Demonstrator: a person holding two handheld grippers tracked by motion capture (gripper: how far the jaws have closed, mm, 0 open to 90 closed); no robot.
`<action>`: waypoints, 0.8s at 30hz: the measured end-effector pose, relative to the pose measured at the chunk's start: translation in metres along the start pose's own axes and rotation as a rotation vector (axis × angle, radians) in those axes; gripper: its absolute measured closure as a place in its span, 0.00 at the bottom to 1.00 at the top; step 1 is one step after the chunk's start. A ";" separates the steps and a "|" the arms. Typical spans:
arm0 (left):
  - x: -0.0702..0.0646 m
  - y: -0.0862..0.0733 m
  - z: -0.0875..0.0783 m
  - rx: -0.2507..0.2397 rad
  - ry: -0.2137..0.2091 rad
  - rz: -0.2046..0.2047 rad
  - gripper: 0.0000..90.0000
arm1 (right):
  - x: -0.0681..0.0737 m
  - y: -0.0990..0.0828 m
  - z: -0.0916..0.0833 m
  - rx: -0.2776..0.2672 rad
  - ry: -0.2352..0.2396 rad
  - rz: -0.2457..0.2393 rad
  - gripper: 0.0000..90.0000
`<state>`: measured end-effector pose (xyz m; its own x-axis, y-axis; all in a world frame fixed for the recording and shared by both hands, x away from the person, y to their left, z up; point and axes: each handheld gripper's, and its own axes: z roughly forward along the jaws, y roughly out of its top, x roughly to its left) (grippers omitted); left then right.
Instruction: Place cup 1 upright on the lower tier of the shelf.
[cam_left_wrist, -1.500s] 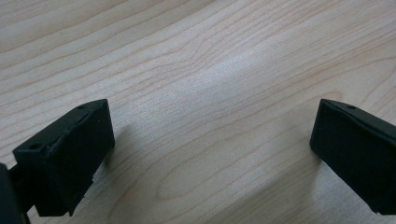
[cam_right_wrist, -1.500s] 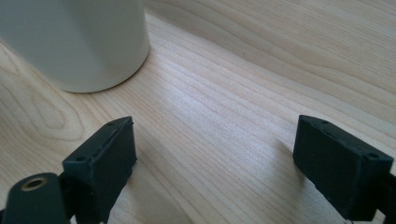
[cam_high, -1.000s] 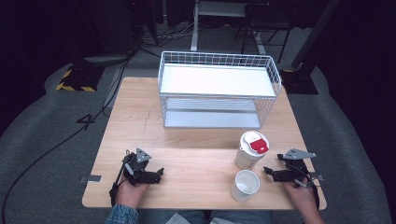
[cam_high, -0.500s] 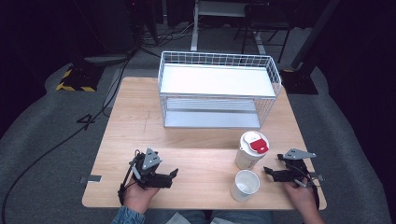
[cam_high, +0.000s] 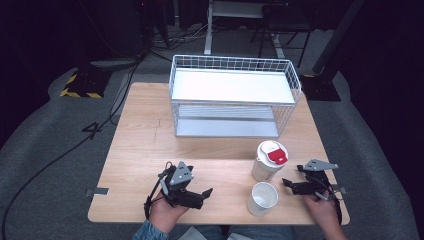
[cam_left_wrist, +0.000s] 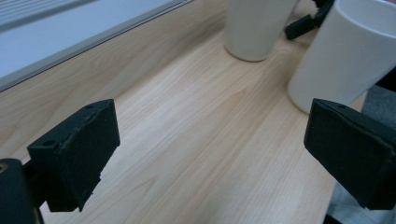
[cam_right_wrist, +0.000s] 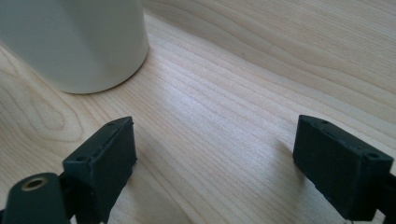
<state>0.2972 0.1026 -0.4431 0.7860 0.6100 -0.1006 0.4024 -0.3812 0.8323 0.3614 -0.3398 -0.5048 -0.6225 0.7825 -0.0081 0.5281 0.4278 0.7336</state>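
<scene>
With both tongs gaping, left gripper and right gripper flanking the light open cup: easily toppled by a nudge.

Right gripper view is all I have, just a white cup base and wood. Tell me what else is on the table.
Observer: That base belongs to a lidded cup with a red tab on its lid. An open white cup stands just in front of it, nearer the person.
Operator: Report the other hand.
Observer: The left hand-held gripper points toward the open cup with its jaws apart and nothing between them.
Operator: Give me the back of the table.
Observer: A white wire basket with two shelves stands there, apart from both cups.
</scene>
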 end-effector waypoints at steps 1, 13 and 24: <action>-0.003 0.002 0.002 -0.003 -0.011 0.012 0.05 | 0.000 0.000 0.000 0.000 0.000 0.000 0.15; -0.035 0.019 0.044 -0.056 -0.180 0.067 0.04 | 0.000 0.000 0.000 0.000 0.000 0.000 0.15; -0.052 0.022 0.062 -0.071 -0.255 0.086 0.04 | 0.000 0.000 0.000 0.000 0.000 0.000 0.15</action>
<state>0.2941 0.0197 -0.4530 0.9121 0.3796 -0.1548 0.3027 -0.3688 0.8788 0.3615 -0.3398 -0.5048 -0.6227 0.7824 -0.0081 0.5281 0.4279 0.7335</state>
